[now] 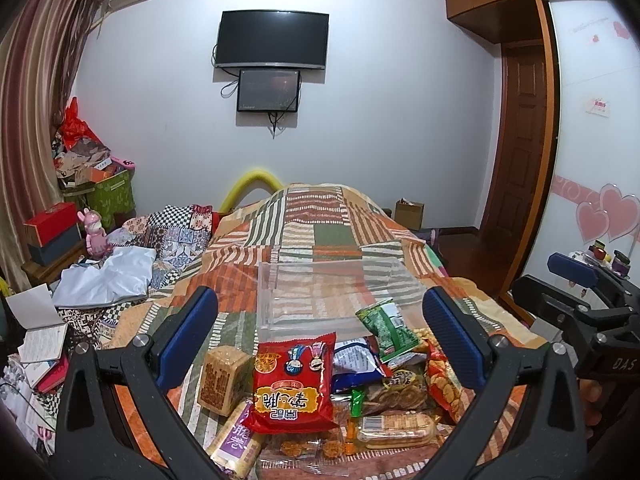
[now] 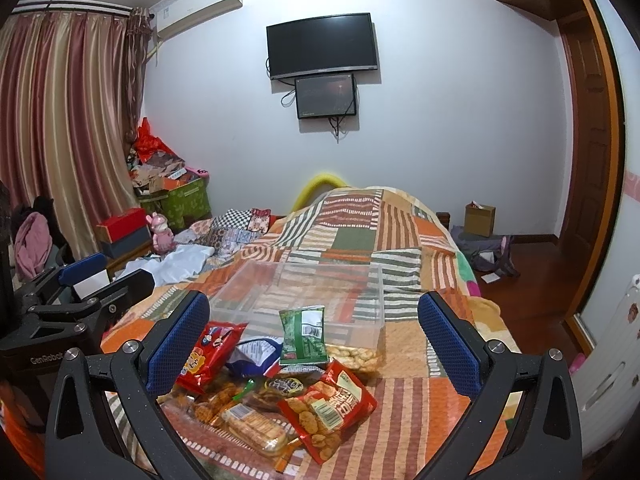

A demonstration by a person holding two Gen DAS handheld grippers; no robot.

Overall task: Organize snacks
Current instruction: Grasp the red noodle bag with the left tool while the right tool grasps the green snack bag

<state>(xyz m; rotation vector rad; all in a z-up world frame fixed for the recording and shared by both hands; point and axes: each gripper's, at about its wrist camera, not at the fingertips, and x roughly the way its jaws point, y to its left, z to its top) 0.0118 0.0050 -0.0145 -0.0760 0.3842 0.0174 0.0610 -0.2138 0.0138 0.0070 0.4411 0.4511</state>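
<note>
A pile of snack packets lies on the patchwork bedspread (image 1: 320, 220). It includes a red noodle packet (image 1: 294, 384), a green packet (image 1: 390, 330), a blue packet (image 1: 356, 362) and a tan block (image 1: 222, 376). A clear plastic box (image 1: 332, 292) stands just behind the pile. My left gripper (image 1: 320, 332) is open above the pile, empty. My right gripper (image 2: 314, 340) is open and empty over the same pile, with the green packet (image 2: 304, 336), a red cracker packet (image 2: 328, 412) and the clear box (image 2: 304, 296) between its fingers.
The right gripper shows at the right edge of the left wrist view (image 1: 580, 292), the left gripper at the left edge of the right wrist view (image 2: 72, 296). Clothes (image 1: 108, 276) and boxes (image 1: 52, 232) clutter the bed's left side. A wardrobe (image 1: 520, 120) stands right.
</note>
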